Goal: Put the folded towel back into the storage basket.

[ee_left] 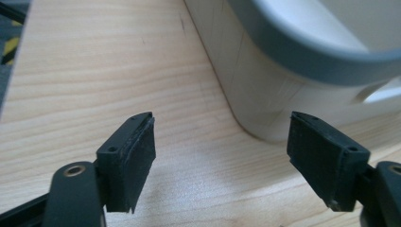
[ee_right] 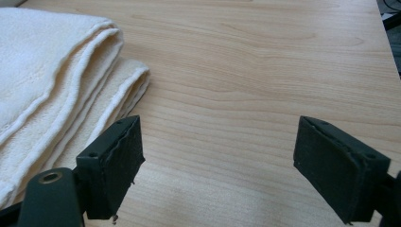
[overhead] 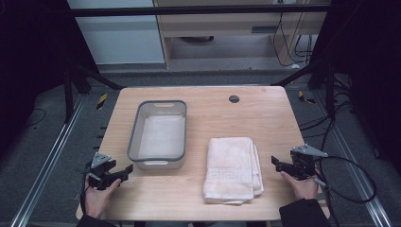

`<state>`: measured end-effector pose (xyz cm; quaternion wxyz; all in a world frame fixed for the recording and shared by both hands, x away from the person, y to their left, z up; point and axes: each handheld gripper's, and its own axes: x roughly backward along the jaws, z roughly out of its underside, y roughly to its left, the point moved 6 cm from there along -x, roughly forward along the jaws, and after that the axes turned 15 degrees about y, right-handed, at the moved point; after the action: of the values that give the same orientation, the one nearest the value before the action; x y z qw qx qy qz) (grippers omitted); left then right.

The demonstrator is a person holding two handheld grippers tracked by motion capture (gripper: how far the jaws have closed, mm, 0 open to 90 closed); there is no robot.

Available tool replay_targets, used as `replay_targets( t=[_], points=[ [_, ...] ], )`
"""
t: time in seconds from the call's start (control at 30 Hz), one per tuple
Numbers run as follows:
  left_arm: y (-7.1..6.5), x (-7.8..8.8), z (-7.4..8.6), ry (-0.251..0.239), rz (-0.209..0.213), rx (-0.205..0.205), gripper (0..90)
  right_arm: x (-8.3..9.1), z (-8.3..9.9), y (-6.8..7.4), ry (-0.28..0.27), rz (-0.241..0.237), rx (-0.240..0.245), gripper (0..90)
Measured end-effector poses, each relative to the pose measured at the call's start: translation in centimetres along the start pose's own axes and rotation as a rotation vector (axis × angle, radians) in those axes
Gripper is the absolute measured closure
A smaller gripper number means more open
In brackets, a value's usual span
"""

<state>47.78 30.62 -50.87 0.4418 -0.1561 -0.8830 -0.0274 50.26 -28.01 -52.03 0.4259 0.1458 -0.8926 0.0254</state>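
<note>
A folded cream towel [overhead: 232, 169] lies on the wooden table [overhead: 208, 208], right of centre near the front edge. An empty grey-rimmed plastic bin [overhead: 159, 134] stands to its left. My left gripper [overhead: 126, 171] is held open just off the bin's front left corner; in the left gripper view its jaws [ee_left: 222, 151] stand wide apart, with the bin [ee_left: 302, 61] close ahead on the right. My right gripper [overhead: 275, 162] is open beside the towel's right edge, and between its jaws [ee_right: 220, 156] lies bare wood, the towel [ee_right: 52, 94] to the left.
A round cable grommet [overhead: 234, 99] sits at the table's back centre. Black cables [overhead: 350, 184] trail off the right gripper past the table's right edge. Metal frame rails and floor surround the table.
</note>
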Motion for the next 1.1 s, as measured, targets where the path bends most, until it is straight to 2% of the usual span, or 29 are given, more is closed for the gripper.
replay_targets(
  t=[0.1, 0.33, 0.43, 0.47, 0.73, 0.93, 1.1],
  points=[
    [-0.2, 0.6, -0.2, -0.016, -0.014, -0.012, 25.1, 0.0, 0.1, 0.3, 0.008, -0.003, 0.007, 16.3],
    [-0.7, 2.3, -0.7, -0.093, 0.006, 0.004, 27.0, 0.3, -0.3, 1.0, 0.004, -0.017, 0.028, 17.5],
    [-0.8, 2.7, -0.8, -0.103, 0.009, -0.003, 27.4, 0.4, -0.4, 1.2, 0.003, -0.021, 0.038, 18.2],
    [-0.8, 2.9, -0.9, -0.113, 0.010, -0.002, 27.5, 0.5, -0.5, 1.4, 0.002, -0.035, 0.027, 19.0],
    [-1.1, 3.1, -1.9, -0.119, 0.026, -0.001, 27.5, 0.9, -0.9, 1.9, 0.000, -0.052, 0.037, 23.9],
    [-1.5, 3.3, -2.5, -0.119, 0.033, -0.019, 27.3, 1.2, -1.5, 1.8, -0.011, -0.037, 0.049, 26.1],
    [-1.8, 3.6, -3.2, -0.128, 0.034, -0.028, 27.3, 1.7, -2.3, 1.8, -0.033, -0.039, 0.038, 27.3]
  ],
)
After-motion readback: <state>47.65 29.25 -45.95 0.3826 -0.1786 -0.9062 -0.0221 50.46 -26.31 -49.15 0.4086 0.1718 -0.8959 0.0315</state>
